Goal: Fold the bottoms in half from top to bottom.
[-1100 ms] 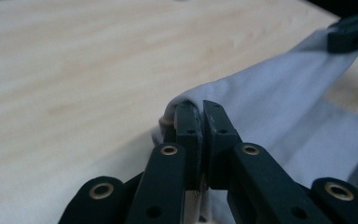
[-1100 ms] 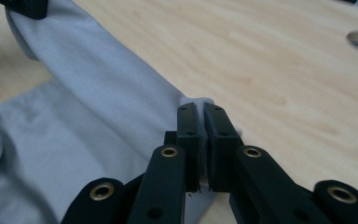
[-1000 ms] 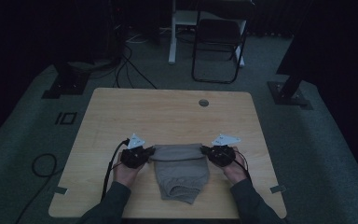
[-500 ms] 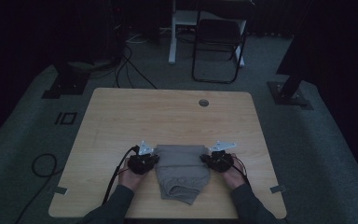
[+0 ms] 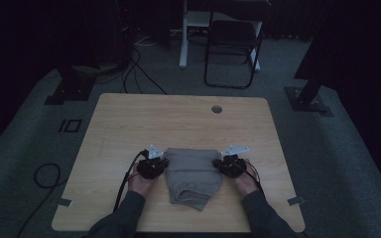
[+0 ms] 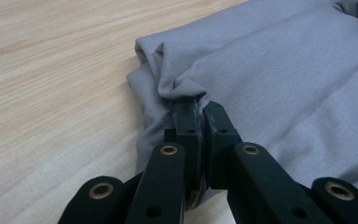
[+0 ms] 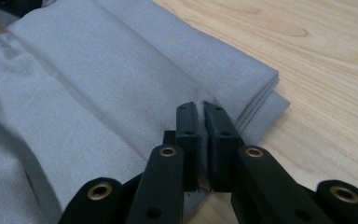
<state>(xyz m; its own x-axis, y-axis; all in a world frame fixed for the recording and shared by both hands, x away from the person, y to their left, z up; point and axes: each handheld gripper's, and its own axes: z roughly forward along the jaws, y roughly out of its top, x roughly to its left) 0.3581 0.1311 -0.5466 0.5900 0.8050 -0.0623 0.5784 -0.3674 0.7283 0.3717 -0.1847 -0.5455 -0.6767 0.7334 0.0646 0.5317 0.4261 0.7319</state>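
Hand-held grippers, left (image 6: 199, 112) and right (image 7: 200, 112), clamped tight on grey cloth (image 5: 192, 166).

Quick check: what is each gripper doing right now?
Left gripper: closed, pinching a fold of the grey garment.
Right gripper: closed, pinching the same garment's other folded edge.

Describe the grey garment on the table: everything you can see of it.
The grey garment is a knit-looking fabric, folded into several layers that show as stacked edges in the right gripper view. It lies flat on the wooden table near the person's edge, its far end broad and straight, its near end narrower and rumpled with an opening. The left gripper is shut on a bunched fold at one far corner, the right gripper on the layered fabric at the other.
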